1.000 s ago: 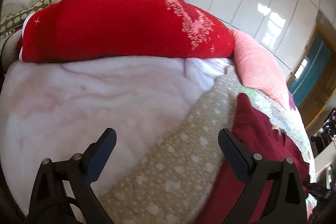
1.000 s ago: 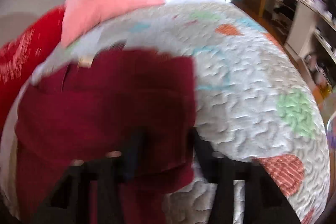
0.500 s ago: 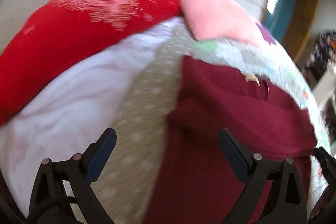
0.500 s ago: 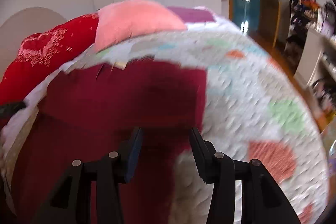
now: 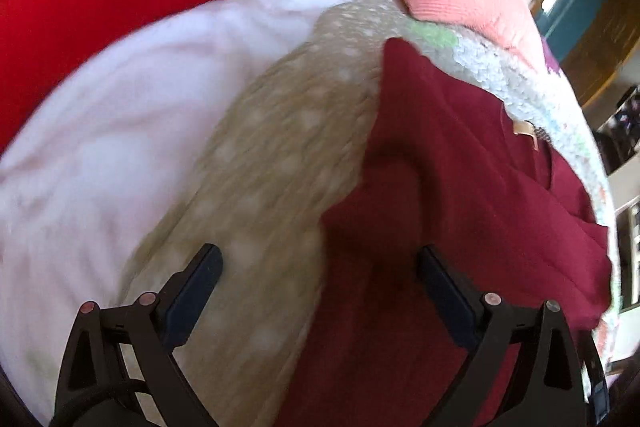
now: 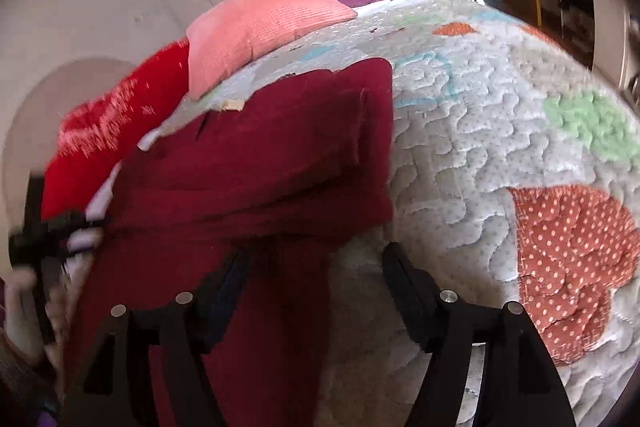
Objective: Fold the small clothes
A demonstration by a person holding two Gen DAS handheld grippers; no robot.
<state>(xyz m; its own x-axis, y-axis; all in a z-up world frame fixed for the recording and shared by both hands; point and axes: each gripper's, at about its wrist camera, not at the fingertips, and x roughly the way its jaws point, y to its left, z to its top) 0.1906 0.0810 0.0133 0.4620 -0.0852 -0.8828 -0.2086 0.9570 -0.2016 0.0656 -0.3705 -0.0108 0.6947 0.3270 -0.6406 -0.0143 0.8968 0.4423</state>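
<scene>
grippers both spread wide, holding nothing: left gripper (image 5: 318, 267) and right gripper (image 6: 316, 267) hover over the maroon garment (image 6: 260, 163) on the bed (image 6: 480, 115); each should pinch a single edge cleanly.

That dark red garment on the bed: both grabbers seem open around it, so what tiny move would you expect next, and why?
Probably the left gripper eases down and closes on the left edge of the dark red garment. Its jaws stand open with that edge between them, nothing pinched yet. The right gripper is open too, over the garment's right edge on the quilt, so a fold likely needs both edges held first.
</scene>
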